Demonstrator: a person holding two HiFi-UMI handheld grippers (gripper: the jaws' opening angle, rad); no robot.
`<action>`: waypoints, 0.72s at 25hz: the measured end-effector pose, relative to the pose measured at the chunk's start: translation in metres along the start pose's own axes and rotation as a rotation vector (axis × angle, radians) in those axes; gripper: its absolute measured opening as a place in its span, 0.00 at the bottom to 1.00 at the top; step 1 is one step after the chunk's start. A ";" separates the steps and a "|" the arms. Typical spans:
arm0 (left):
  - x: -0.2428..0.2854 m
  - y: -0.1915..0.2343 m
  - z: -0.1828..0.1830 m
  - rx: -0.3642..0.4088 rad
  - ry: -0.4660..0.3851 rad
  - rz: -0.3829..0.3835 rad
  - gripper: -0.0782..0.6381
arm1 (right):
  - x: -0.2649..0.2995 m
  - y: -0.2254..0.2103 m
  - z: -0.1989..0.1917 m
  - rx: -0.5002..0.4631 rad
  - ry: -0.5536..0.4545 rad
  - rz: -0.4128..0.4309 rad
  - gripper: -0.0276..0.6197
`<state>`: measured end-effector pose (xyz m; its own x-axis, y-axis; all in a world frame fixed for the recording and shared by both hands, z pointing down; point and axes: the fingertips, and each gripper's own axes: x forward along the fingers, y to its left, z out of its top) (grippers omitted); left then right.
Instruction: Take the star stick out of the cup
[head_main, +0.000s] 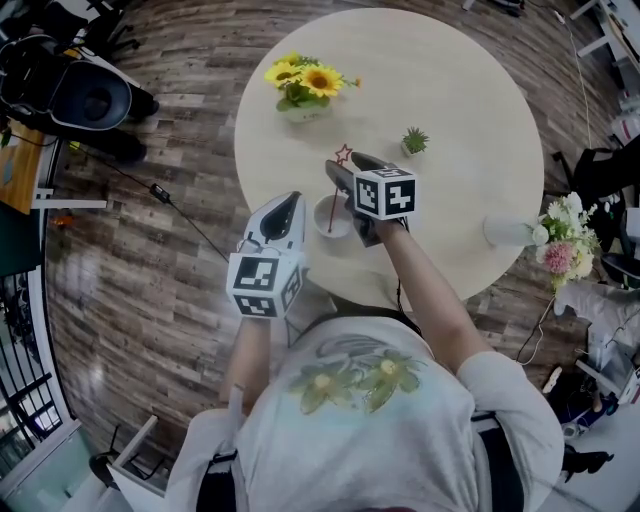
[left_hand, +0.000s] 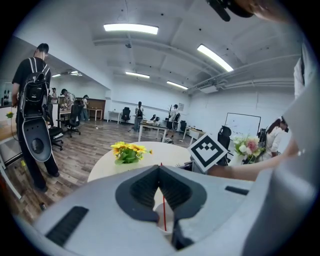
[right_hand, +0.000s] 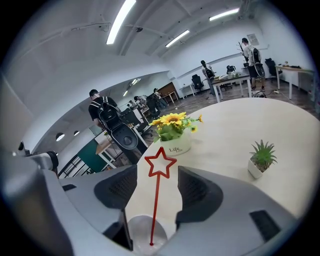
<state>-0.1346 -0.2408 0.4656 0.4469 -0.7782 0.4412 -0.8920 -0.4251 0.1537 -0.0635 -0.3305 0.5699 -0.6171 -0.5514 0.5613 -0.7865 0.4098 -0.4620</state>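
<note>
Looking along my right tongs (right_hand: 157, 176), I see the 2 jaws wide apart, flanking the thin red star-topped stick (right_hand: 155, 207) without touching it. It stands upright in the small white cup (right_hand: 140, 231) just below them. My left tongs (left_hand: 160, 169) are closed, empty, beside that cup.
</note>
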 end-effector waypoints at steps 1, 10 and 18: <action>0.001 0.000 0.000 0.000 0.001 -0.001 0.11 | 0.001 0.000 0.000 0.000 0.003 0.003 0.45; 0.000 -0.002 -0.001 0.002 0.007 -0.003 0.11 | 0.000 -0.001 -0.001 -0.026 0.009 -0.007 0.31; -0.003 -0.002 -0.002 0.003 0.008 0.001 0.11 | -0.001 0.000 -0.002 -0.043 0.019 -0.013 0.25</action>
<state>-0.1338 -0.2367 0.4662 0.4455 -0.7749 0.4483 -0.8922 -0.4257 0.1509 -0.0630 -0.3286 0.5702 -0.6071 -0.5432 0.5800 -0.7944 0.4336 -0.4254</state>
